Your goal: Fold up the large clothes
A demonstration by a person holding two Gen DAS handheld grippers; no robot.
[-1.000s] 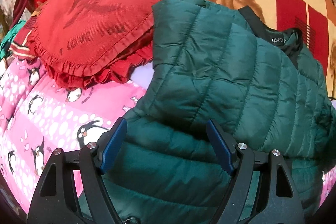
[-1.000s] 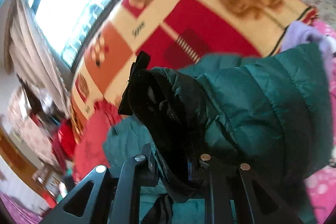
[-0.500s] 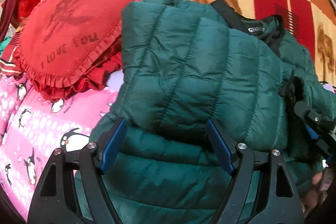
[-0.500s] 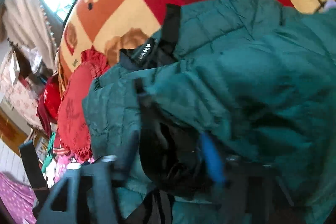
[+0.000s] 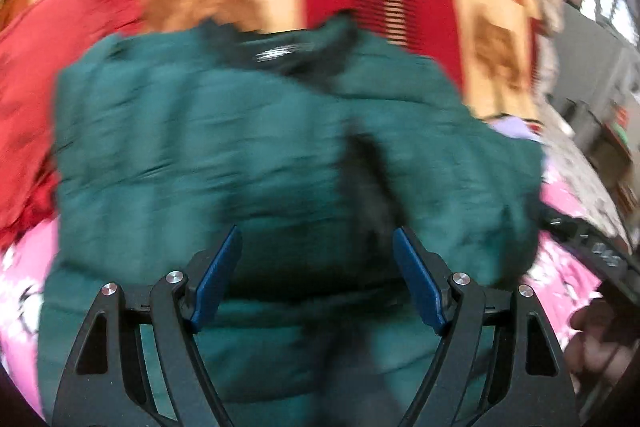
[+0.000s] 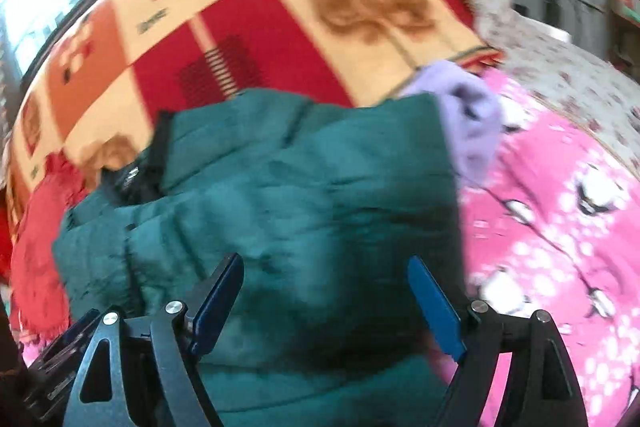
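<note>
A dark green quilted puffer jacket [image 5: 248, 155] lies on the bed with both sides folded in over its middle. Its black collar and label [image 5: 276, 55] point away from me. The jacket also fills the right wrist view [image 6: 280, 211]. My left gripper [image 5: 318, 247] is open and empty just above the jacket's near part. My right gripper [image 6: 326, 281] is open and empty over the jacket's right side. Both views are motion-blurred.
A red heart cushion [image 5: 44, 79] lies left of the jacket. A red, orange and cream blanket [image 6: 256, 11] lies behind it. A pink penguin-print sheet [image 6: 552, 227] covers the bed. A lilac cloth [image 6: 472, 123] sits at the jacket's far right corner.
My right gripper laid the jacket's right side over the middle, opened and let go. My left gripper swung right, still open.
</note>
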